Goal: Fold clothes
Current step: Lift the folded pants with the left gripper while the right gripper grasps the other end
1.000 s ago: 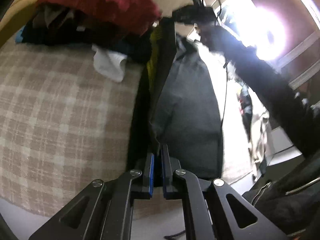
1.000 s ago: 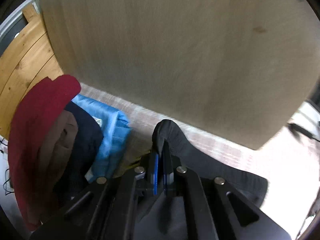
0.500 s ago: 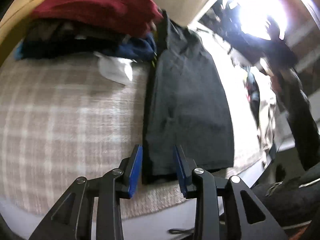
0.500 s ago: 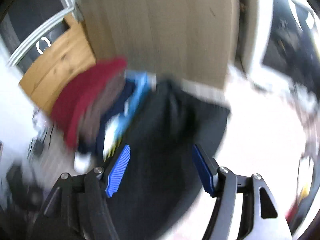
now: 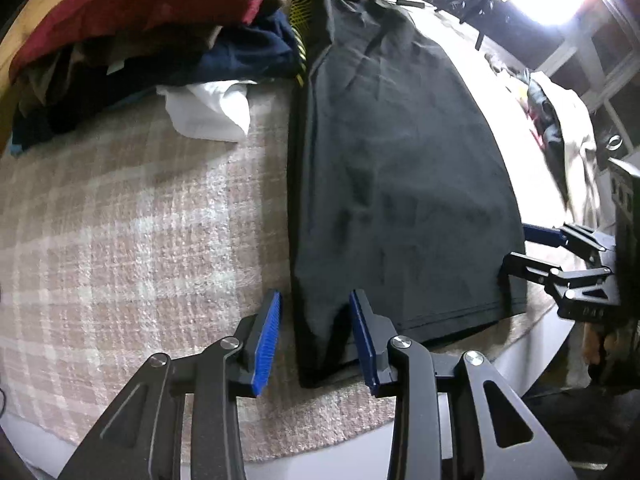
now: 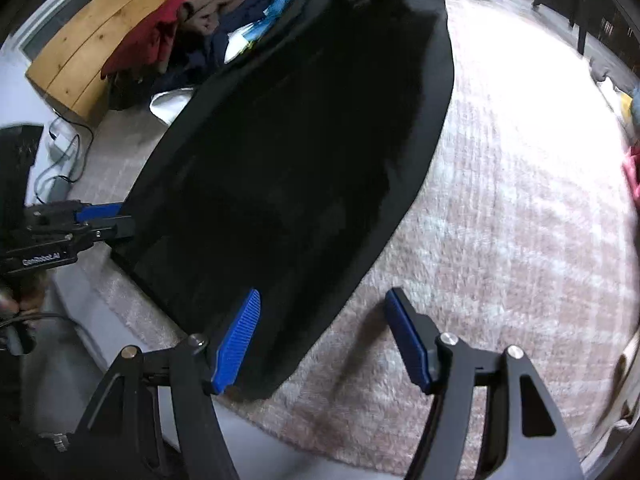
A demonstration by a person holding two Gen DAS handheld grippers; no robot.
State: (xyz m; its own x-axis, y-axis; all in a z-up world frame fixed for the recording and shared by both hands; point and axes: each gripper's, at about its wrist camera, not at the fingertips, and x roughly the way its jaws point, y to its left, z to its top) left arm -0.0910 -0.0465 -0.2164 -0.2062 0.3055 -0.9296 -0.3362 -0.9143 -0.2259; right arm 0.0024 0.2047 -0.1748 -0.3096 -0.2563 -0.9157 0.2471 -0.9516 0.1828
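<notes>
In your left view the shirt (image 5: 400,184) lies flat on the blanket (image 5: 140,232), the clothes pile (image 5: 152,32) at its ten o'clock, touching its collar.

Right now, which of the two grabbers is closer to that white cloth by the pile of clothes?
The left gripper. It sits at the black garment's near corner, on the white cloth's side. The right gripper is at the garment's opposite corner, farther away.

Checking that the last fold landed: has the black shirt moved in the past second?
Yes. The black shirt was held up off the checked blanket beside the clothes pile; now it lies flat on it, both grippers open.
</notes>
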